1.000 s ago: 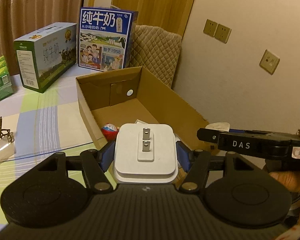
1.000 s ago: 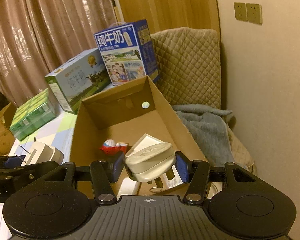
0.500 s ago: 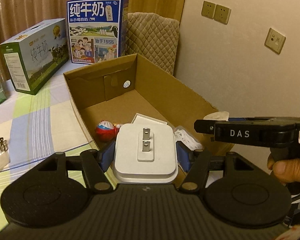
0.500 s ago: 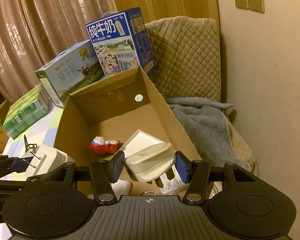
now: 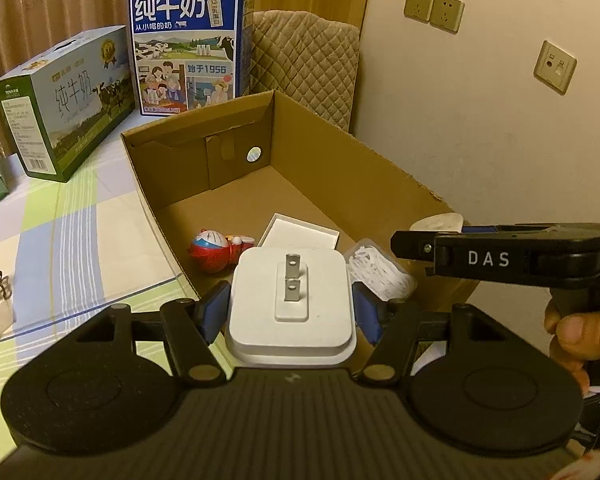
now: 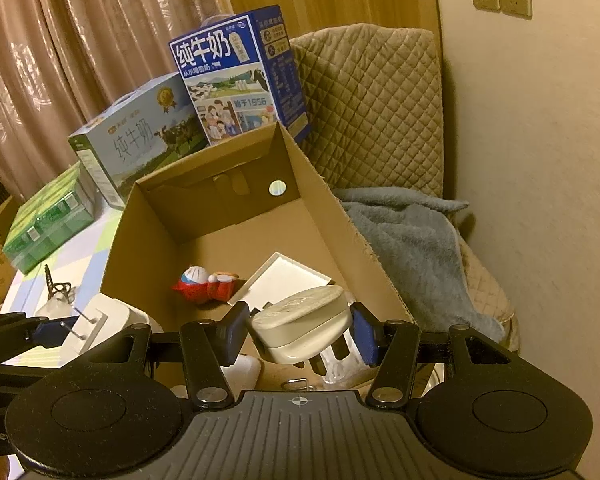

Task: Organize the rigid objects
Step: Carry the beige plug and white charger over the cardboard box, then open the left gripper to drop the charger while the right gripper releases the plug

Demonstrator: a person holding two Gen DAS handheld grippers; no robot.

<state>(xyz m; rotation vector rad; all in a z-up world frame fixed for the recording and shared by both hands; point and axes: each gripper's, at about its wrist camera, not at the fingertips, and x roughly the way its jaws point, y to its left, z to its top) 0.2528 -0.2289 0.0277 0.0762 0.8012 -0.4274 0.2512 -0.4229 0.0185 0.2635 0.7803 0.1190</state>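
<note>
Poised over the near edge of the cardboard box (image 5: 380, 184) for dropping in, the left gripper (image 5: 291, 312) clamps a square white charger (image 5: 291, 332) while the right gripper (image 6: 300, 336) clamps a three-pin plug (image 6: 300, 328).

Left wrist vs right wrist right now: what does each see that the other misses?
Left wrist only: a third wall plate, set apart from the socket pair, the thumb behind the right gripper, and the flat face of the square charger in the left gripper.

Right wrist only: the grey blanket on the chair, and the three-pin plug clamped in the right gripper, over the box.

Both: the cardboard box, red toy, white tray, both milk cartons and the tiny tower model.
</note>
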